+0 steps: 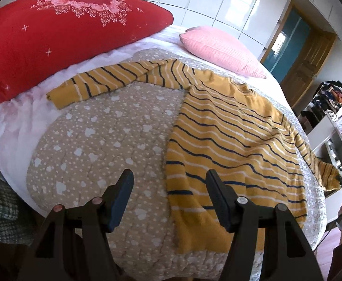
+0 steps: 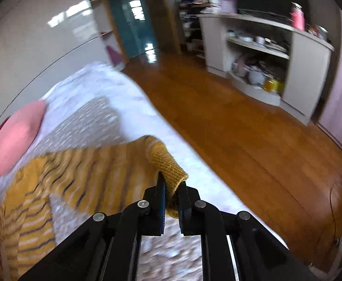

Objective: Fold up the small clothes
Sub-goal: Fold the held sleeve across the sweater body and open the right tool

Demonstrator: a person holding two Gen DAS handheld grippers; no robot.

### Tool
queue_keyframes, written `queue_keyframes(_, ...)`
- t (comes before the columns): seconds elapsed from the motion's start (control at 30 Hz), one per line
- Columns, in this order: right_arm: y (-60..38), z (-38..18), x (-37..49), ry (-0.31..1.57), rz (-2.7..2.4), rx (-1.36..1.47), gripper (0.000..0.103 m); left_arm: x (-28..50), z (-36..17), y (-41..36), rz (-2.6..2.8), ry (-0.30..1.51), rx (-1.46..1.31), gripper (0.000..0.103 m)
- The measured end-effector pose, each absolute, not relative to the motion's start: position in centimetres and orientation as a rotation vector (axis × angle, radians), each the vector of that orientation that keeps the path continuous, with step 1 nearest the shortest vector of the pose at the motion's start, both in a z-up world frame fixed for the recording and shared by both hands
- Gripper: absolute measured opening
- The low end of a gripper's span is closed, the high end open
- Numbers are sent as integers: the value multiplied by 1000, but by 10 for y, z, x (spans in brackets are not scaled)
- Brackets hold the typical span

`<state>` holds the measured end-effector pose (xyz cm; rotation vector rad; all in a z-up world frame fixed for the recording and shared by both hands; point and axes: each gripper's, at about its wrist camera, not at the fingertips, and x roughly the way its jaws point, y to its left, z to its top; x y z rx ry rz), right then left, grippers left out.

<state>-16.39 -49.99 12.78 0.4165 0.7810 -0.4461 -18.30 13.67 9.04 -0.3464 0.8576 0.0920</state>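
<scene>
Cuff of mustard-yellow striped knit sweater: I'm pinching it in my right gripper; left gripper hovering open. Soft, stretchy, light; I'm favouring ribbed edges.

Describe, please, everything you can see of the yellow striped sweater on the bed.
The yellow striped sweater is a knit, mustard with navy and white stripes. It lies spread on the dotted quilt, one sleeve reaching toward the red pillow. The right claw is shut on the other sleeve's ribbed cuff. The left claw is open at its hem.
</scene>
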Motion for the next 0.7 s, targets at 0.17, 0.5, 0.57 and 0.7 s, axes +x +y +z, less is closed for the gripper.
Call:
queue_keyframes(0.17, -443, 126, -144, 797, -334, 356, 9, -187, 96, 132, 110, 841, -304, 68)
queue_keyframes(0.5, -355, 118, -120, 830, -196, 272, 10, -190, 102, 117, 146, 814, -178, 69)
queue_keyframes(0.57, -346, 121, -118, 831, -178, 263, 10, -191, 102, 116, 154, 810, -159, 70)
queue_keyframes(0.7, -328, 128, -115, 829, -141, 239, 10, -191, 102, 113, 165, 804, -124, 71)
